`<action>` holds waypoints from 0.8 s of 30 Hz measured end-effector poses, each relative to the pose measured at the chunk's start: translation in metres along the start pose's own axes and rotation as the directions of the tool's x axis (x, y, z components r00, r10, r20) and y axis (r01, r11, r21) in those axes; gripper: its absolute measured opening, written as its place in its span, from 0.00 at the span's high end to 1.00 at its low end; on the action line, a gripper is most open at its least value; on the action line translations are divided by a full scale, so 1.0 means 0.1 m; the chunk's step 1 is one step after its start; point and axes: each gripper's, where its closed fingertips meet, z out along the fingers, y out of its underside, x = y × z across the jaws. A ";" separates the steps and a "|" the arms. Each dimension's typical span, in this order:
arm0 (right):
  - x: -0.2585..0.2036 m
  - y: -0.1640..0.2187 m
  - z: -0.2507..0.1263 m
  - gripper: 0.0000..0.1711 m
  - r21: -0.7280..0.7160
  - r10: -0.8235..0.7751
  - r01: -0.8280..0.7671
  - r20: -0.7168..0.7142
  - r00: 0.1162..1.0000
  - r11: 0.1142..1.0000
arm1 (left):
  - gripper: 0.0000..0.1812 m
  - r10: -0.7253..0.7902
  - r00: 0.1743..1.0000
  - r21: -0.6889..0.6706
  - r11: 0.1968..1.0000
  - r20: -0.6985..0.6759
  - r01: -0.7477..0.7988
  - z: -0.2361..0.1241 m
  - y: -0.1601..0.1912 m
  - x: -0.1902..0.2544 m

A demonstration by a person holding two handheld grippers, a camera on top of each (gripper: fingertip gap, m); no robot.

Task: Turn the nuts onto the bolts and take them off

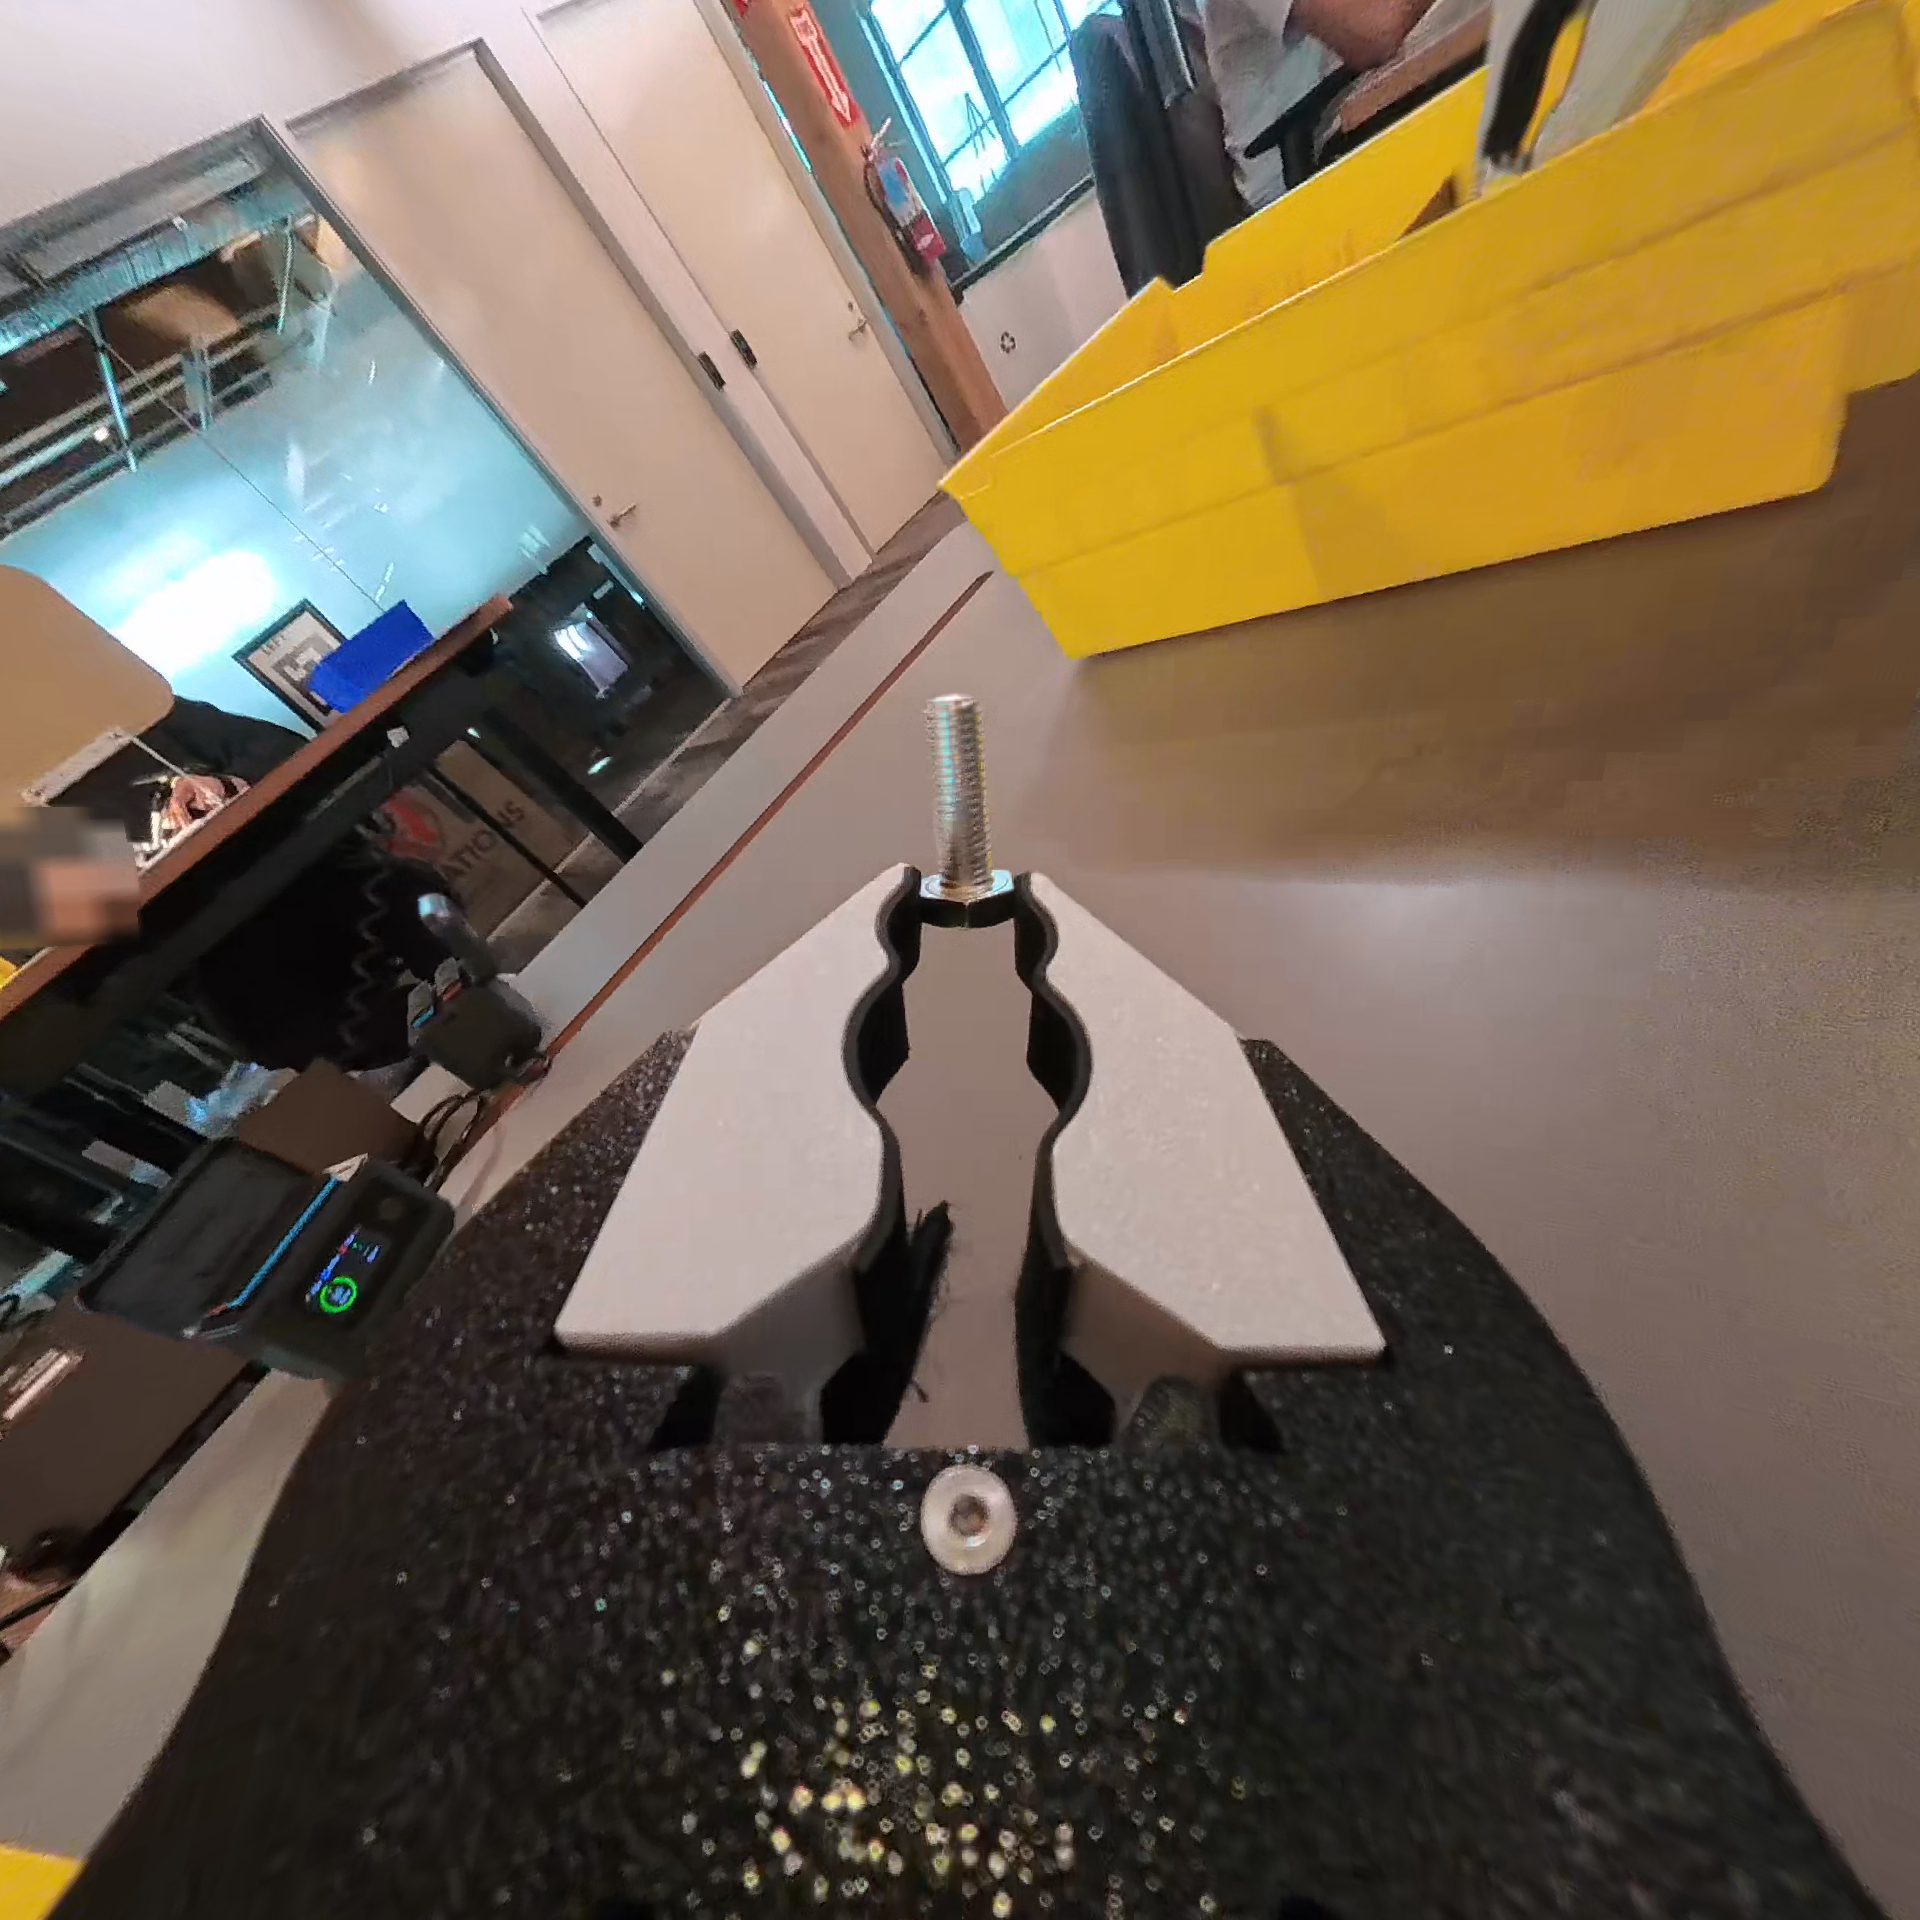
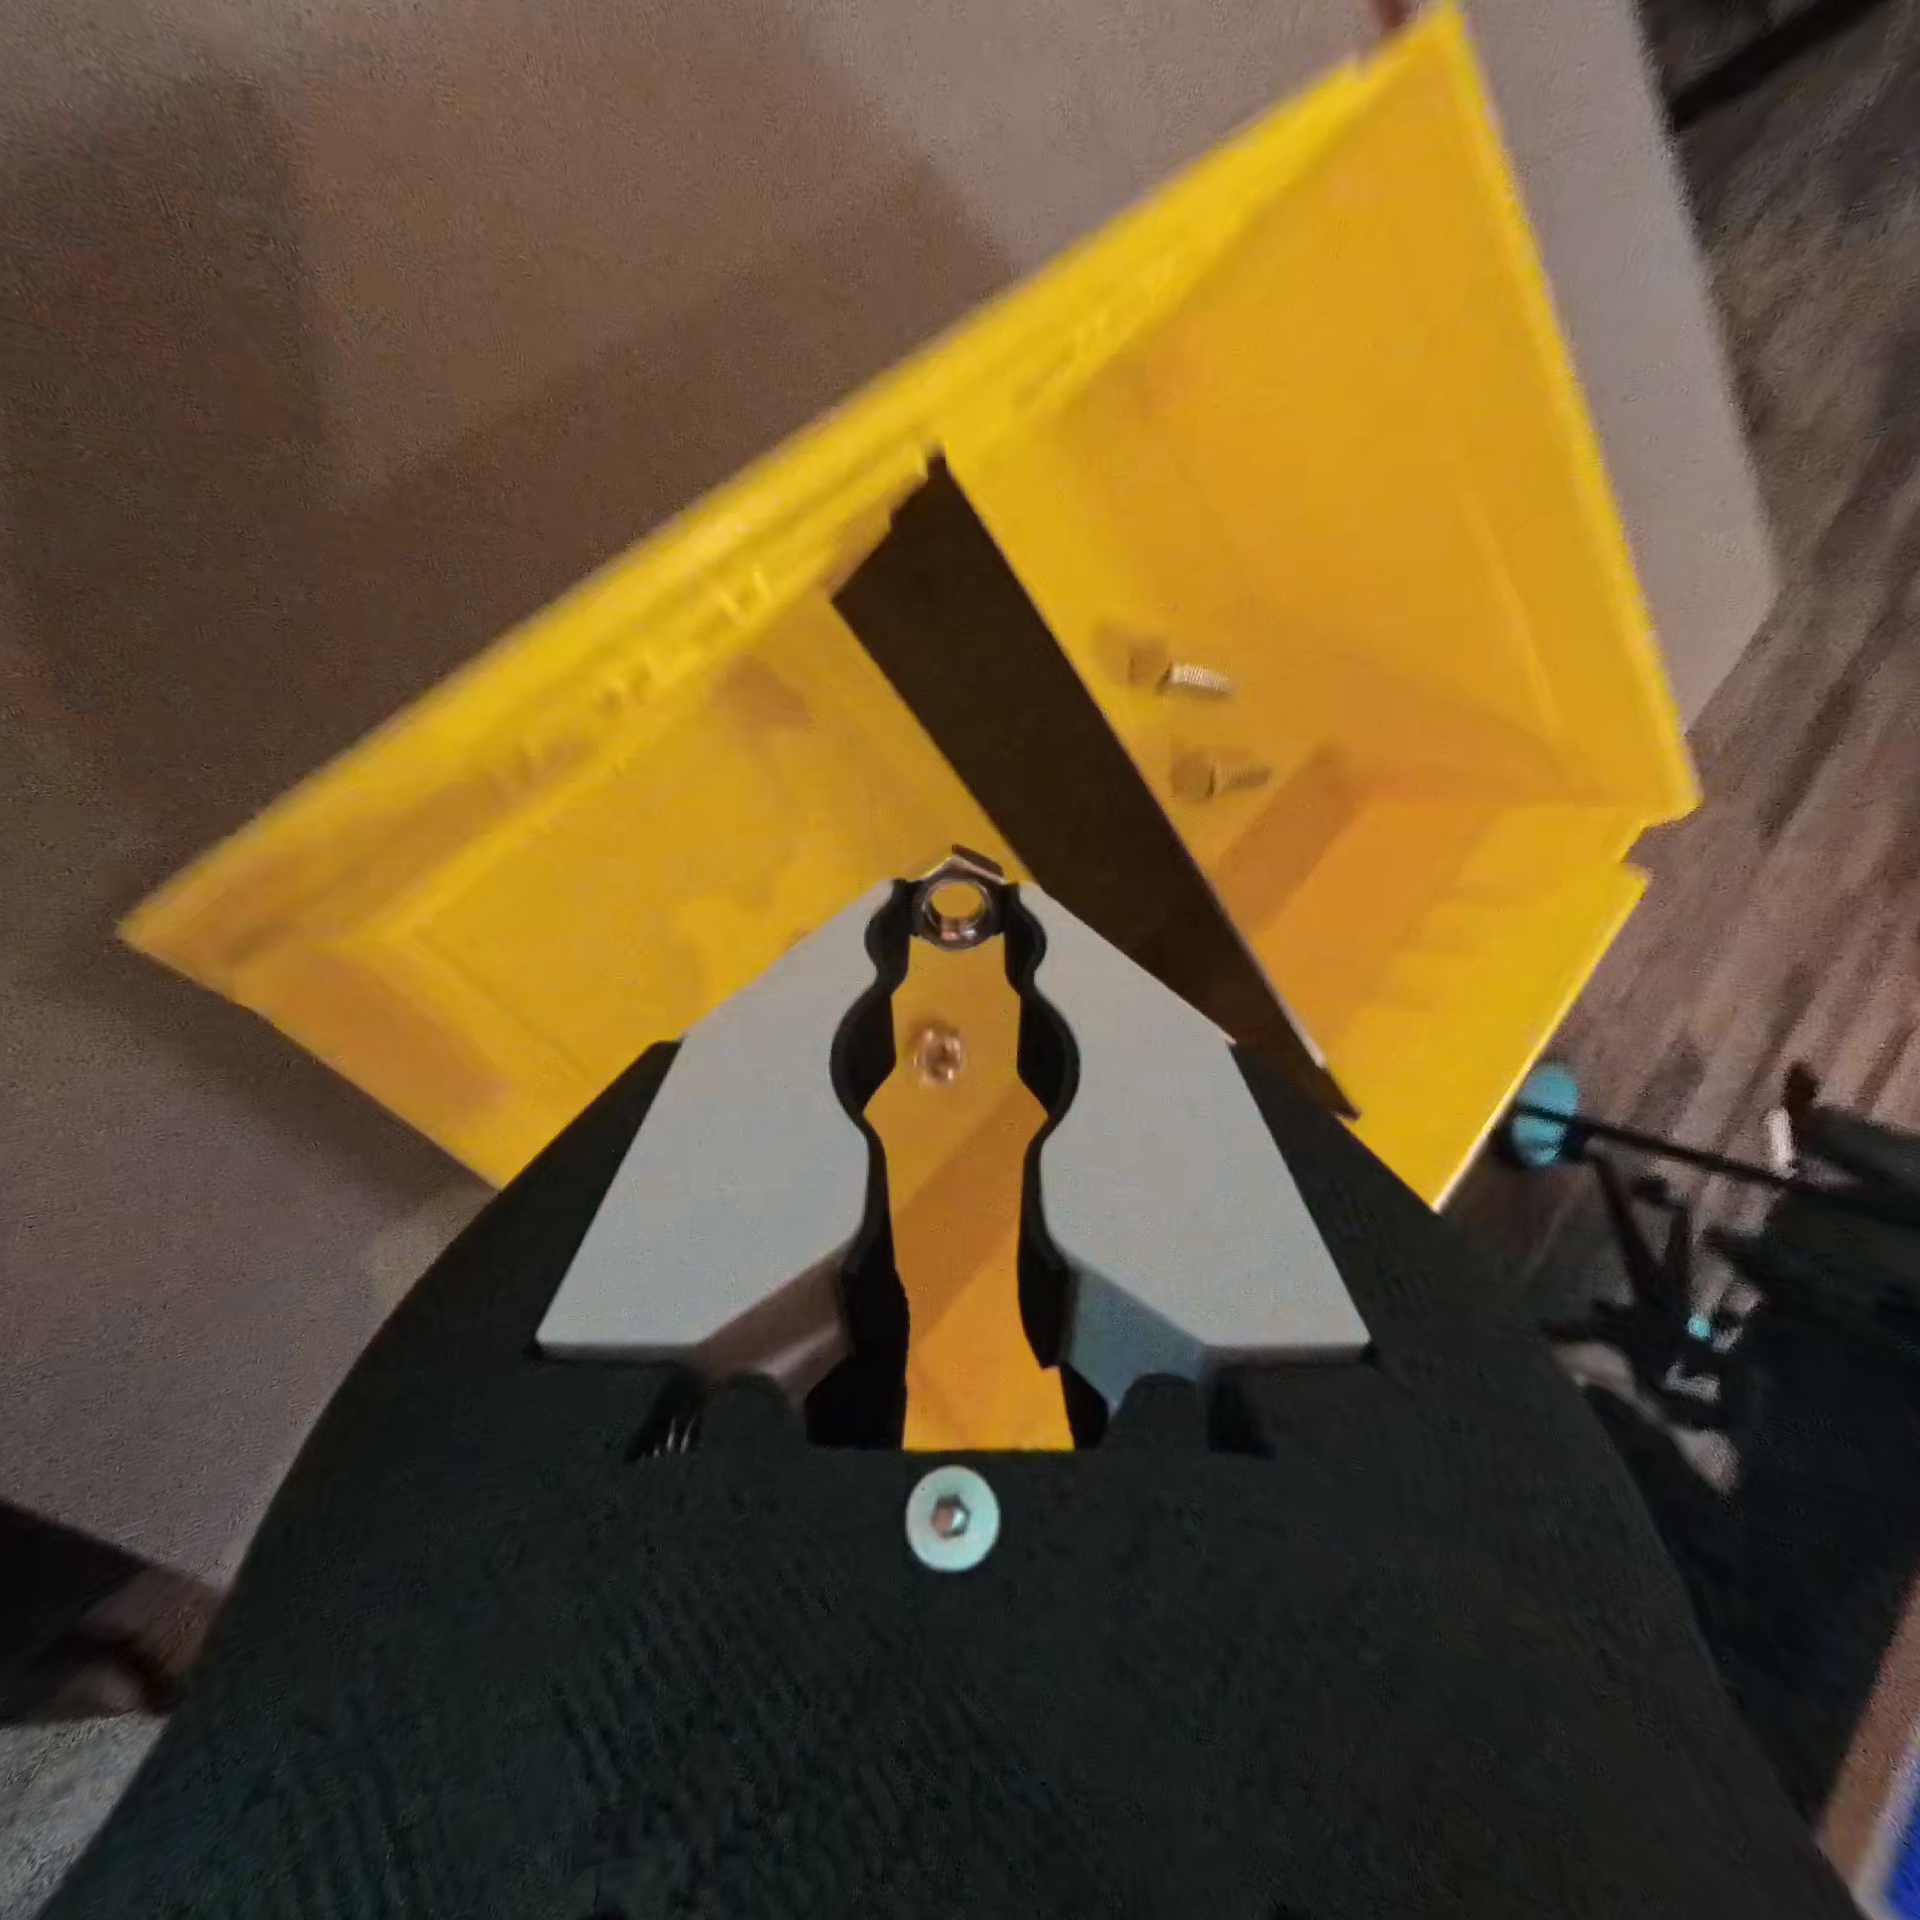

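In the left wrist view my left gripper (image 1: 968, 906) is shut on the hex head of a silver bolt (image 1: 958, 792). The bolt's threaded shaft stands upright over the grey table (image 1: 1455, 987). In the right wrist view my right gripper (image 2: 951, 920) is shut on a silver nut (image 2: 948, 918) at its fingertips, held above the yellow bin (image 2: 644, 831). Another nut (image 2: 935, 1060) lies on the bin floor below, seen between the fingers. Two bolts (image 2: 1195, 681) (image 2: 1216, 774) lie in the compartment to the right of a dark divider (image 2: 1039, 748). The right gripper also shows in the left wrist view (image 1: 1517, 94), above the bin.
The yellow bin (image 1: 1455, 416) sits on the table at the far right of the left wrist view. A device with a lit screen (image 1: 301, 1268) stands at the left table edge. A person sits at a desk (image 1: 260, 769) to the left, another behind the bin. Left tips to right tips: about 30 cm.
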 end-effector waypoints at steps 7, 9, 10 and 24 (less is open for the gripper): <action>0.10 0.67 0.45 0.90 -0.209 0.080 -0.043 0.170 0.982 0.977 | 0.91 -0.018 0.999 0.004 1.000 -0.047 0.018 0.05 0.02 0.16; 0.09 0.62 0.48 0.90 -0.195 0.078 -0.039 0.196 0.977 0.980 | 0.91 -0.039 0.998 0.007 0.999 -0.050 0.039 0.04 0.03 0.15; 0.08 0.55 0.50 0.90 -0.165 0.065 -0.030 0.211 0.975 0.986 | 0.91 -0.046 0.998 0.008 0.999 -0.050 0.047 0.04 0.03 0.14; 0.12 -0.52 -0.21 0.81 0.196 0.103 -0.101 -0.002 0.995 0.975 | 0.91 -0.080 0.995 0.079 0.993 -0.066 0.085 0.00 -0.13 0.21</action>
